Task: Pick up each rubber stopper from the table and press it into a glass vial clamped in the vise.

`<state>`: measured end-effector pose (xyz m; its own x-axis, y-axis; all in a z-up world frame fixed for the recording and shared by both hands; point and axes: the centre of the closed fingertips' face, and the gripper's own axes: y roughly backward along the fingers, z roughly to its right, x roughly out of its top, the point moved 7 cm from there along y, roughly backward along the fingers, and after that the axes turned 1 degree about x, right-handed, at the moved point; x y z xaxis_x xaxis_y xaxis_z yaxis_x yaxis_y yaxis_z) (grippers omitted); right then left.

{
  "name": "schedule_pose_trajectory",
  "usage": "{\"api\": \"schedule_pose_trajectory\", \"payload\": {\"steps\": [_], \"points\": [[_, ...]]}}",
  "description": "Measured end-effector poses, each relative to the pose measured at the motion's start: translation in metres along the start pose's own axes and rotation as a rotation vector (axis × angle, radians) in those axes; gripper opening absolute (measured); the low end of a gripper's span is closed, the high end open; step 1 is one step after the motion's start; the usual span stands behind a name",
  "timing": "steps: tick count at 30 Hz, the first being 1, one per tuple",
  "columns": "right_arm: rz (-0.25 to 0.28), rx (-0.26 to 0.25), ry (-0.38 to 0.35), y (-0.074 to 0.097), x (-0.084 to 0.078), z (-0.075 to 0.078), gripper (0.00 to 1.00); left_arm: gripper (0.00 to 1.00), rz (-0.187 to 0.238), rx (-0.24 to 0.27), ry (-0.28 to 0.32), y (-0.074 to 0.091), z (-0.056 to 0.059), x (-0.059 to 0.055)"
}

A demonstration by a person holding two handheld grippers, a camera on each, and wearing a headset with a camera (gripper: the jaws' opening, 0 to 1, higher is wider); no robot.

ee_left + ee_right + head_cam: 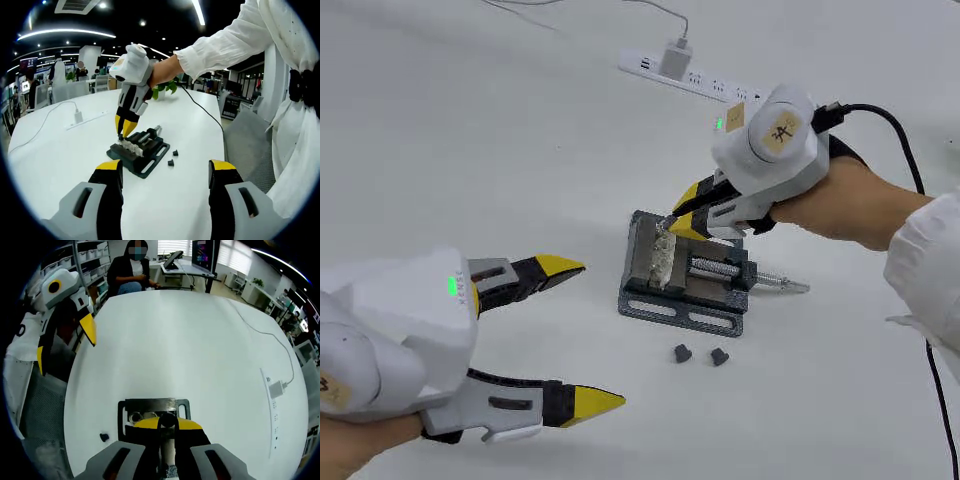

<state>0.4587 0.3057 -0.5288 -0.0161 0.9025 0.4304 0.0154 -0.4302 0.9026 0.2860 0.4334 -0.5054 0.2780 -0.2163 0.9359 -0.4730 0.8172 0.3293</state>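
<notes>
On white table [470, 150], found right gripper [670, 222] pinched almost shut on dark rubber stopper [167, 419], tips pointed down at glass vials [662, 258] clamped in vise [685, 310] directly beneath. Could not tell whether stopper touched a vial. Noted two loose stoppers [682, 352] [719, 356] lying just past vise base, near that gripper. Recorded left gripper [600, 333] spread wide, holding nothing, well apart from vise. Logged power strip [690, 75] behind right gripper.
</notes>
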Motion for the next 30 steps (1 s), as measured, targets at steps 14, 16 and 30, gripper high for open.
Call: {"api": "schedule_pose_trajectory", "payload": {"steps": [14, 16, 30], "points": [[-0.073, -0.005, 0.091, -0.004, 0.007, 0.003, 0.05, 0.68, -0.001, 0.000, -0.001, -0.001, -0.004, -0.001], [-0.088, -0.009, 0.109, -0.004, 0.009, 0.000, 0.05, 0.68, 0.001, 0.000, -0.001, -0.001, -0.004, 0.000], [-0.184, -0.038, 0.188, -0.008, 0.014, -0.001, 0.04, 0.68, 0.007, 0.001, 0.002, -0.001, -0.005, 0.000]]}}
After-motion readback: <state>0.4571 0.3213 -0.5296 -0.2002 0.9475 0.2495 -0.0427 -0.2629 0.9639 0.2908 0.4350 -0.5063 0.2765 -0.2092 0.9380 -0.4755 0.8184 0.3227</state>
